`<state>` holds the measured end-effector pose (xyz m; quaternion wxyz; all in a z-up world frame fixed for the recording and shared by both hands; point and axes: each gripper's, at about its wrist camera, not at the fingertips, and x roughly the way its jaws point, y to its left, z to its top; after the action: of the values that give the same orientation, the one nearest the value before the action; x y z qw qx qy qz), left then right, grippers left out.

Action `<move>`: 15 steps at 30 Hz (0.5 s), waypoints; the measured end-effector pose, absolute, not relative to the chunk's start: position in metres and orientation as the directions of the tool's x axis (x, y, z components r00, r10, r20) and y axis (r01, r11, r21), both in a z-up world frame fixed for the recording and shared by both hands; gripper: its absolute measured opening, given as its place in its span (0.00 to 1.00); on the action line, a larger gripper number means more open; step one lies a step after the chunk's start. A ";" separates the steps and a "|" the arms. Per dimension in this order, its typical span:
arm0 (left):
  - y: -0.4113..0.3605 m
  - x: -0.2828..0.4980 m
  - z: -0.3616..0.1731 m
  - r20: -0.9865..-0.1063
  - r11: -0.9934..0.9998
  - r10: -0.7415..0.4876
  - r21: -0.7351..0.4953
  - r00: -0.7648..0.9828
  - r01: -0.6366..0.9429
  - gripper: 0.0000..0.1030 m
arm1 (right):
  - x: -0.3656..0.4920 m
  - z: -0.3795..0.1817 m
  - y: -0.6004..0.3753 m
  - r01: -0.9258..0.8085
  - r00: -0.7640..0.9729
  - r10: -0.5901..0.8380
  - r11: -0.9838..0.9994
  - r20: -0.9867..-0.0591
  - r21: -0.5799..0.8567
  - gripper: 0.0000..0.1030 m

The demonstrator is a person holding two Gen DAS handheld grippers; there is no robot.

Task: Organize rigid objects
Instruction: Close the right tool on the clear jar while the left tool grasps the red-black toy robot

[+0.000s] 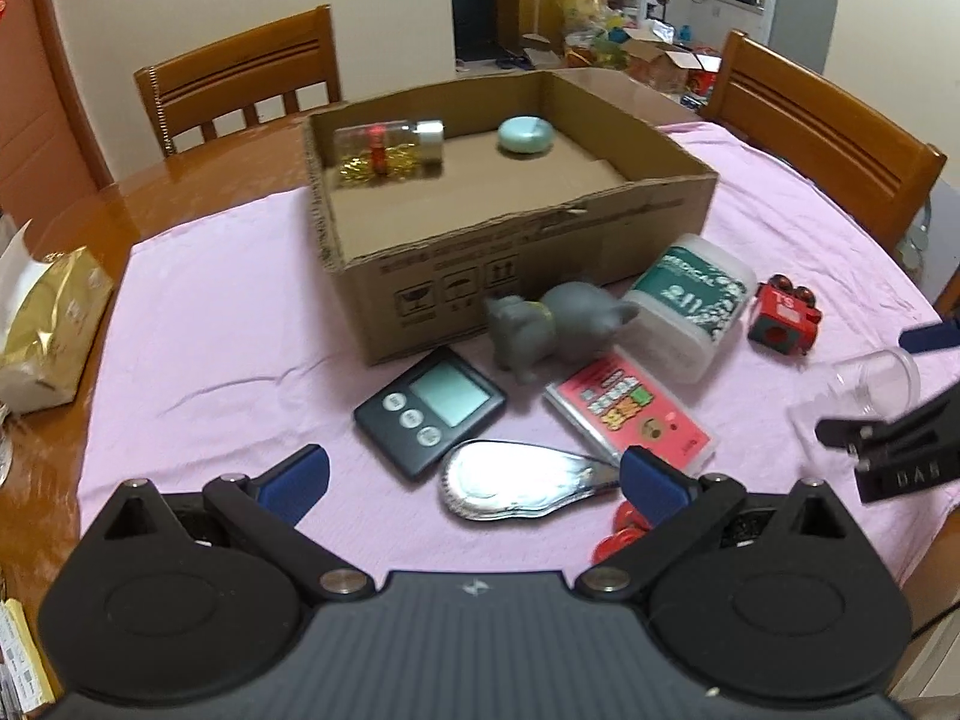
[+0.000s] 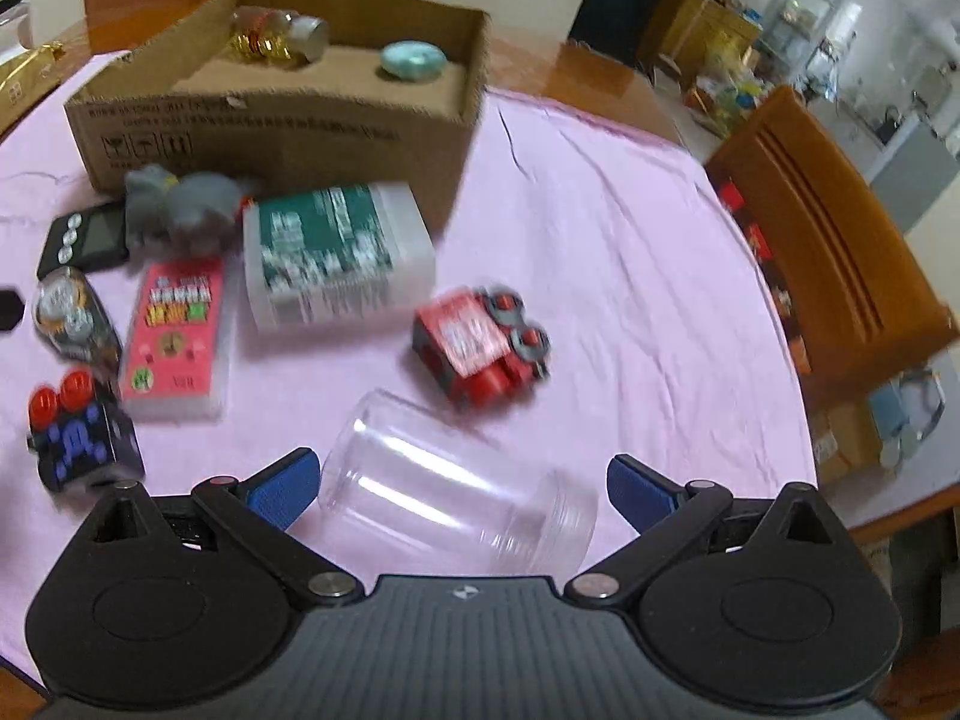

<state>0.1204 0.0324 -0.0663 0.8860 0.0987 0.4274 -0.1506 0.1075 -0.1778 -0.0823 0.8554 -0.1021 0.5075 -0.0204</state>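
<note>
1. Lying on its side between the spread fingers of the right gripper, a clear plastic jar rests on the pink cloth; its threaded mouth points toward the right finger, and neither blue pad visibly touches it.
2. Just ahead of that gripper sits a boxy red toy car with dark wheels, blurred by motion.
3. Ahead and to its left lie a frosted tub with a green label, a flat pink card pack in a clear sleeve, and a rubbery grey animal figure.
4. At the far left, a dark blue cube toy with red knobs stands beside a shiny oval piece, which is hard to make out.
5. Farther ahead, the corrugated cardboard box holds a clear bottle with gold contents and a round pale-teal case.
6. The left gripper is spread wide and holds nothing; a silvery oval dish lies between its fingers, partly hidden by the right pad.
7. Ahead of it rests a black digital timer with three round buttons.
</note>
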 end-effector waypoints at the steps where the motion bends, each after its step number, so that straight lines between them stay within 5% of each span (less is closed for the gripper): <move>1: 0.028 0.120 -0.066 -0.789 0.934 -0.184 0.045 0.586 0.355 0.99 | 0.104 -0.084 -0.182 -0.064 0.479 -0.132 0.981 -0.868 -0.184 1.00; 15: -0.037 0.109 -0.085 -0.828 0.958 -0.097 0.073 0.553 0.276 0.99 | 0.091 -0.118 -0.231 -0.167 0.423 0.086 0.986 -0.902 0.015 1.00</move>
<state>0.1089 -0.0367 -0.0855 0.8757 0.0975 0.4607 -0.1065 0.0909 -0.2308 -0.1183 0.8428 -0.0382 0.5317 0.0750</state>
